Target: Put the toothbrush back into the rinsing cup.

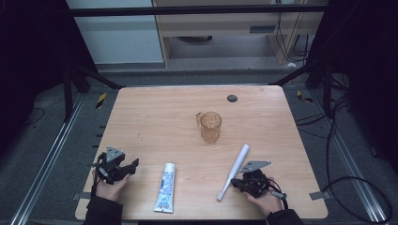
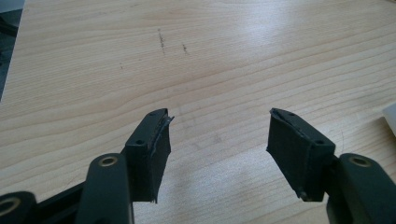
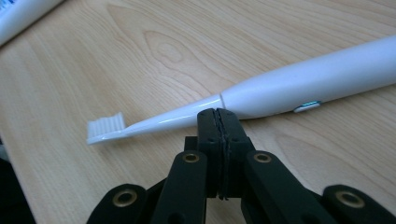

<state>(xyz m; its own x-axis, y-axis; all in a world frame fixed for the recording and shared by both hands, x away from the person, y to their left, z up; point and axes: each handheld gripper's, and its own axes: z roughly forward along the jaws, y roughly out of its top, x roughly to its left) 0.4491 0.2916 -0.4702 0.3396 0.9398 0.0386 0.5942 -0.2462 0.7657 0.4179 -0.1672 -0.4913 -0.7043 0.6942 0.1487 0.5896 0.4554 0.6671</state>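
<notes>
My right gripper (image 3: pixel 219 114) sits just beside the toothbrush (image 1: pixel 233 171), lower right of the high view, jaws pressed together with nothing between them. In the right gripper view the jaw tips seem to sit right at the brush where the thin neck meets the thick handle, touching or a hair short, hard to tell from this angle. The step in hand looks like picking the toothbrush up, so I'd open the jaws first, straddle the thicker white handle just past the neck joint, not the slim neck, since the body is round and glossy and may roll or slip. Close square across it, keep the bristle end clear of the tabletop (image 1: pixel 159 117).

My left gripper (image 2: pixel 217 135) waits at lower left of the high view, jaws spread wide over bare wood, holding nothing.

Count: one toothbrush, one toothpaste tube (image 1: pixel 165 187) lying flat at bottom centre between my two hands, one amber glass mug (image 1: pixel 210 126) upright mid-frame, one small dark disc (image 1: pixel 232 98) near the far edge, two grippers
</notes>
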